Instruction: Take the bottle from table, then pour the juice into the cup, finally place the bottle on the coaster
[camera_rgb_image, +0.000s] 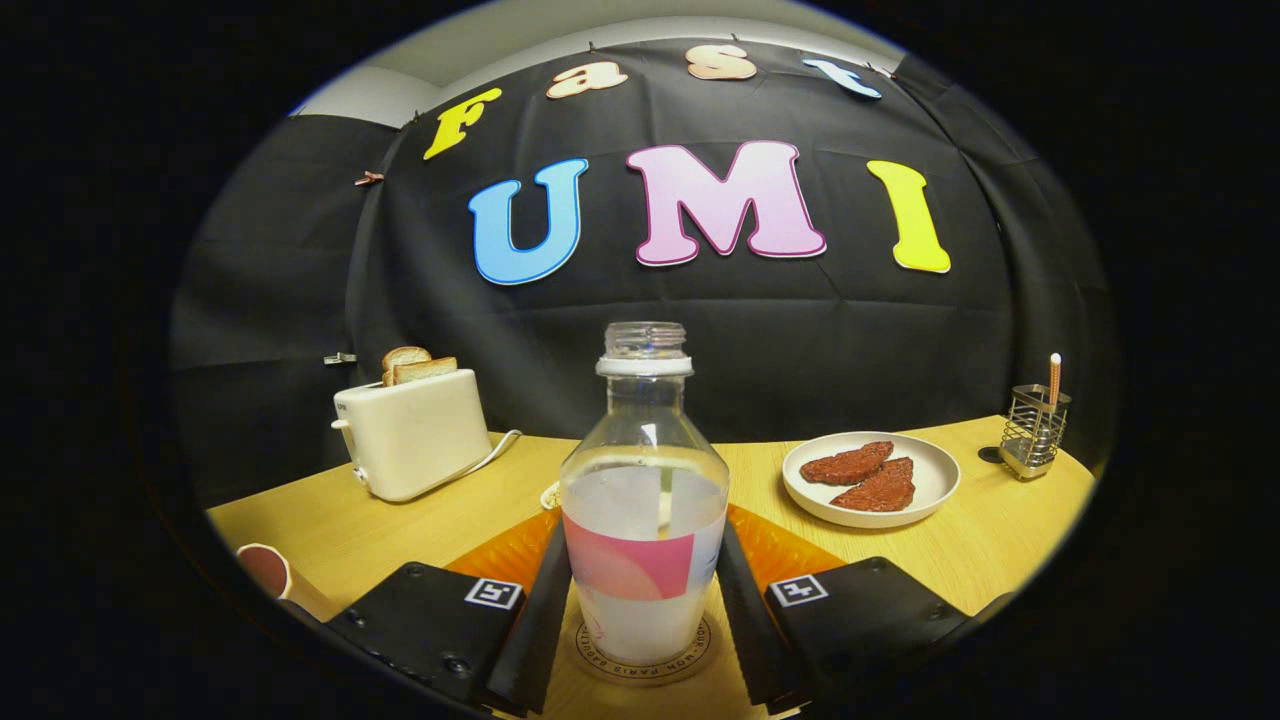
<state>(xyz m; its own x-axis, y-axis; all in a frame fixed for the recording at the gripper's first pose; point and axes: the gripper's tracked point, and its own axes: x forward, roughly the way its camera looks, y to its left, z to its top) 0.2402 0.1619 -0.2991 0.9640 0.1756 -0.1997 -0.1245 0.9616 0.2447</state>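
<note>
A clear uncapped bottle (643, 470) with a pink and white label stands upright between my fingers, about half full of pale cloudy juice. Its base rests on a round tan coaster (697, 652) with a printed ring, which lies on an orange mat (785, 548). My gripper (643, 545) is shut on the bottle, one finger pressing each side of the labelled lower body. A cup (263, 570) with a pinkish inside stands to the left, beside and slightly behind the left finger; its contents cannot be made out.
A cream toaster (415, 432) with two bread slices and a trailing cord stands back left. A white plate (935, 478) with two brown patties sits right of the bottle. A wire holder (1035, 430) with a stick in it stands at the far right corner.
</note>
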